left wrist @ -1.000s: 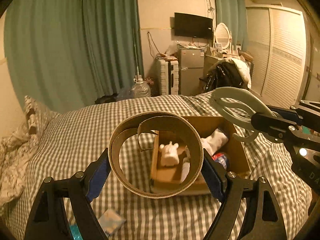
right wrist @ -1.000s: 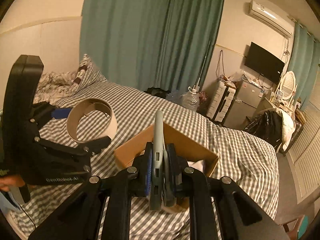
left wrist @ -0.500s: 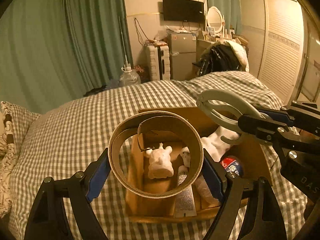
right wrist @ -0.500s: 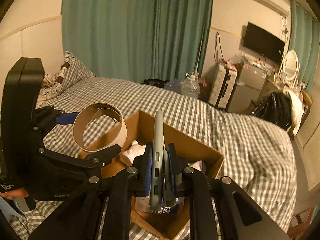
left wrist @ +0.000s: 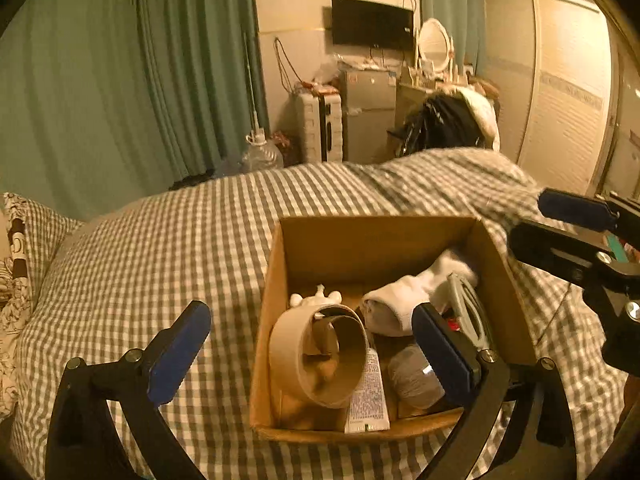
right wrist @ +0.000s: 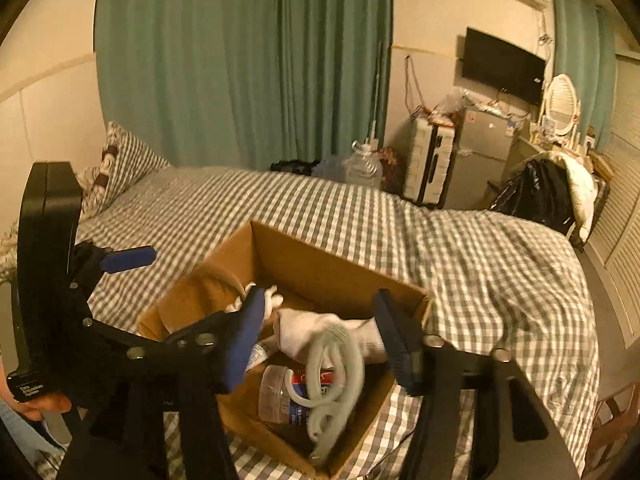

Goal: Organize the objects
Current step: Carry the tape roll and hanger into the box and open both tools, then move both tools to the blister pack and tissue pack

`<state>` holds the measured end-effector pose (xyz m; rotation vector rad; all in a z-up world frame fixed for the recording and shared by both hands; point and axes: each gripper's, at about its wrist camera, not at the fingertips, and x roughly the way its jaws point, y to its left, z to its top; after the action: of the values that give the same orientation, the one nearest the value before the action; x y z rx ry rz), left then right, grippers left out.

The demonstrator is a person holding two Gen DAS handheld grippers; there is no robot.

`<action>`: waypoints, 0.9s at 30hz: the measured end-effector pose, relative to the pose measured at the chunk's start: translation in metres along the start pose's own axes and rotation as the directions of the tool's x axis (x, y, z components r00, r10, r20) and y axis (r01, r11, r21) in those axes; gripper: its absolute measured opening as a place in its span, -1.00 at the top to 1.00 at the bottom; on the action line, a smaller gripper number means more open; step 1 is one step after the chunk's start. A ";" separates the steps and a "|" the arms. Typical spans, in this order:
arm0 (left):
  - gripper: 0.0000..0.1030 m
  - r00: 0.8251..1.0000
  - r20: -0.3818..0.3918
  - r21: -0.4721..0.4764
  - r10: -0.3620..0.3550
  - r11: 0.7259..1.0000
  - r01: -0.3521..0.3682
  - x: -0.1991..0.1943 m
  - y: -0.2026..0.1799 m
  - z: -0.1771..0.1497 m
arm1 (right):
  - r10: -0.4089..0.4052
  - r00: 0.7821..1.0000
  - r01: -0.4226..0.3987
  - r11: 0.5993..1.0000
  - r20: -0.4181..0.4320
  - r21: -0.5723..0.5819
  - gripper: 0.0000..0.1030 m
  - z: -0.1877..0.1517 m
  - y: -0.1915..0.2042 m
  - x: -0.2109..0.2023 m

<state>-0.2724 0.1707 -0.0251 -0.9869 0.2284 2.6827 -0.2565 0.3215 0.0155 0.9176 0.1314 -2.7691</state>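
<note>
An open cardboard box (left wrist: 276, 264) (right wrist: 320, 264) stands on the checked bed. In it lie a brown cardboard tape ring (left wrist: 320, 360), a white figurine (left wrist: 316, 300), a white sock (left wrist: 400, 300) (right wrist: 304, 328), a tube (left wrist: 368, 392), a grey ball of yarn (left wrist: 412, 376), a plastic bottle (right wrist: 280, 392) and a pale grey plastic hanger clip (left wrist: 468, 312) (right wrist: 336, 376). My left gripper (left wrist: 312, 348) is open and empty just above the ring. My right gripper (right wrist: 324, 340) is open and empty above the clip, which looks blurred.
The grey checked bedspread (left wrist: 160, 260) surrounds the box. A pillow (left wrist: 20, 264) lies at the left. Beyond the bed stand a water jug (left wrist: 260, 152), a suitcase (left wrist: 320, 124), a small fridge (left wrist: 368, 108) and a chair with clothes (left wrist: 452, 120).
Both grippers have opened. The tape ring has dropped from the left gripper into the box. The grey clip has left the right gripper and lies in the box.
</note>
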 end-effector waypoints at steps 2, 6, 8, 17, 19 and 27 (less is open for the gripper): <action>-1.00 1.000 0.009 -0.014 0.004 1.000 -0.004 -0.014 0.004 0.003 | -0.006 1.000 0.006 1.000 0.015 0.001 -0.13 0.002 0.001 -0.015; -1.00 0.998 0.053 -0.031 0.014 0.999 -0.012 -0.054 0.014 0.012 | -0.036 0.999 0.037 0.999 0.039 -0.010 -0.25 0.007 0.009 -0.049; -1.00 0.997 0.077 -0.036 0.023 0.999 -0.020 -0.076 0.021 0.015 | -0.049 0.997 0.050 0.999 0.057 -0.015 -0.36 0.010 0.015 -0.069; -1.00 0.983 0.163 -0.051 0.080 0.996 -0.073 -0.182 0.063 0.008 | -0.049 0.988 0.050 0.999 0.149 -0.005 -0.77 0.021 0.059 -0.154; -1.00 0.981 0.166 -0.053 0.097 0.995 -0.089 -0.197 0.072 0.001 | -0.044 0.986 0.047 0.999 0.162 -0.016 -0.83 0.022 0.074 -0.168; -1.00 0.974 0.171 -0.085 0.148 0.987 -0.135 -0.236 0.119 -0.040 | -0.026 0.985 0.035 0.998 0.169 -0.053 -0.99 0.008 0.130 -0.187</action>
<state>-0.1120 0.0009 0.1055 -0.7722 0.1712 2.9077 -0.0848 0.2278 0.1316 0.6707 0.1947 -2.8406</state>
